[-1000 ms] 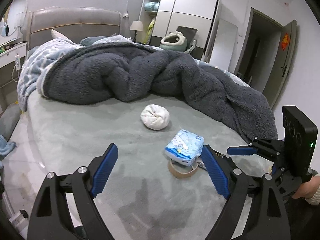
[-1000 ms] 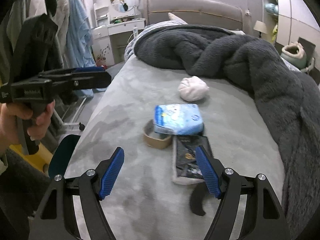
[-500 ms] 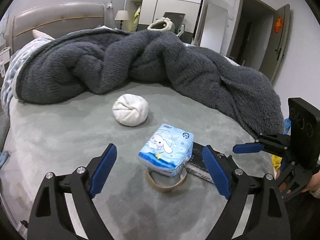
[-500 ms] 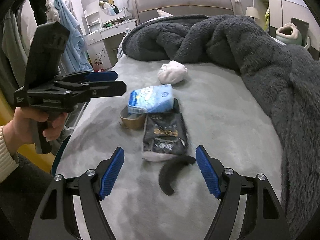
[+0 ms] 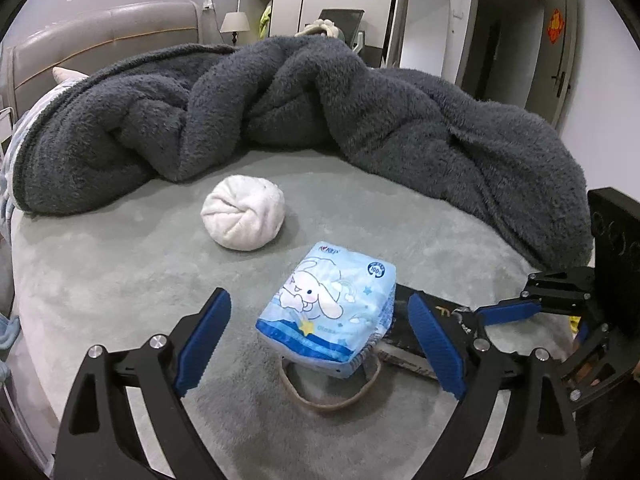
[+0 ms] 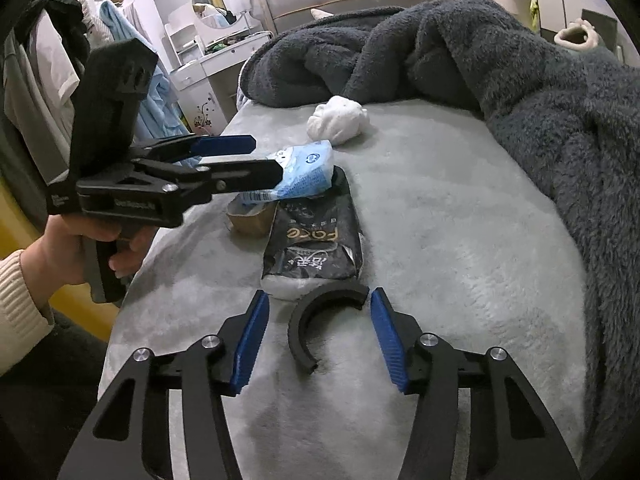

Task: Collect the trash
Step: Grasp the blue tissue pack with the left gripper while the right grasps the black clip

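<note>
I'm closing the right gripper [image 6: 318, 340] around the black curved piece [image 6: 320, 320] low in the centre of its view; the jaws have just been narrowing, pads not yet touching, nothing held. My left gripper [image 5: 318, 340] is hanging wide open and empty over the blue tissue pack [image 5: 330, 312] at lower centre, which is resting on a tape ring [image 5: 332, 394] and the black packet [image 6: 314, 240]. Risks I'm judging: the thin arc could twist or slip on the plush bedspread [image 6: 460, 240], and grabbing the pack could drag the ring. The white bundle [image 5: 243, 216] is waiting mid-frame.
</note>
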